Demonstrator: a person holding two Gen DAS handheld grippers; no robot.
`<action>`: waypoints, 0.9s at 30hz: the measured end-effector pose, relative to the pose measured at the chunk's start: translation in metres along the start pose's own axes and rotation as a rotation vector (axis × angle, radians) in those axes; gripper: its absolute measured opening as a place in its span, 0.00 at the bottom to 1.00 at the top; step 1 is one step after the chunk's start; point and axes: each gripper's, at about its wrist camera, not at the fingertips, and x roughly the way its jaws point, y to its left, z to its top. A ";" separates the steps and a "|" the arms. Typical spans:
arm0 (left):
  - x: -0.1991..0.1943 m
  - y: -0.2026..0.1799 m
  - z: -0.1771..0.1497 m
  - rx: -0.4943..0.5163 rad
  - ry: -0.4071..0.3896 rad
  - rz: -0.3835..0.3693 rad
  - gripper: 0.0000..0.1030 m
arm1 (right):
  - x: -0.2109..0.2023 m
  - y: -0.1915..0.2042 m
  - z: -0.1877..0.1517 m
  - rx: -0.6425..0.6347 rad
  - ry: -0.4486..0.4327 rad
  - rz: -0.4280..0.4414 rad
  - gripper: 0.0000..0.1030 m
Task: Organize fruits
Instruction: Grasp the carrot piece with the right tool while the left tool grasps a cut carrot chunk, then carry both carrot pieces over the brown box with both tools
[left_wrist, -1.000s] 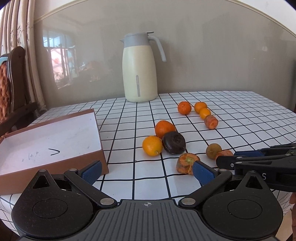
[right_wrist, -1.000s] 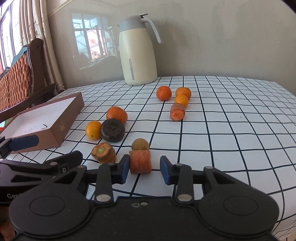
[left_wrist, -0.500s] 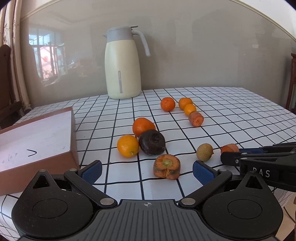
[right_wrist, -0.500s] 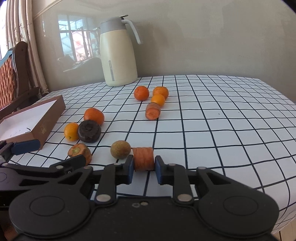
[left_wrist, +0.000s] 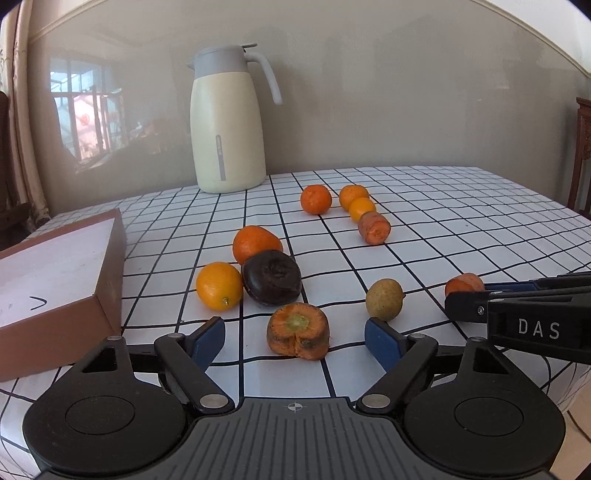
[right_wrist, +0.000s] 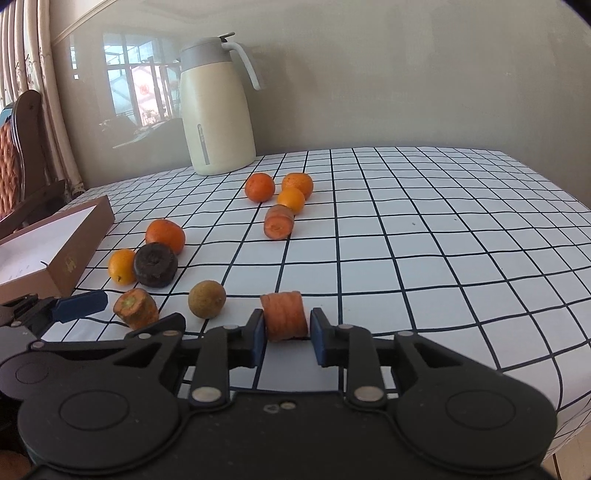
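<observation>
White tablecloth with a thin black grid (left_wrist: 461, 221) covers the whole tabletop. Back left of centre stands a cream plastic jug with a pale grey lid and handle (left_wrist: 227, 122). Round fruits are bright orange (left_wrist: 316, 199), one lower left is more yellow-orange (left_wrist: 219, 285), and next to it sits a nearly black, dark brown flattened round fruit (left_wrist: 271, 277). A small round one is dull olive-tan (left_wrist: 384, 299). The stubby carrot chunk at bottom centre is orange with a greenish core and dark blotches (left_wrist: 298, 330). The cardboard box at left is brown outside, white inside (left_wrist: 109, 291). Both black plastic grippers have blue pads (left_wrist: 382, 341).
</observation>
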 end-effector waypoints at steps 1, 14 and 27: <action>-0.001 -0.001 0.000 0.005 -0.004 0.000 0.76 | 0.000 0.000 0.000 0.002 0.000 -0.001 0.17; -0.004 -0.001 -0.001 -0.025 -0.011 -0.034 0.34 | 0.002 0.002 0.001 0.002 -0.003 -0.008 0.18; -0.014 0.008 -0.001 -0.048 -0.044 -0.012 0.34 | -0.005 0.003 0.000 0.003 -0.034 -0.001 0.15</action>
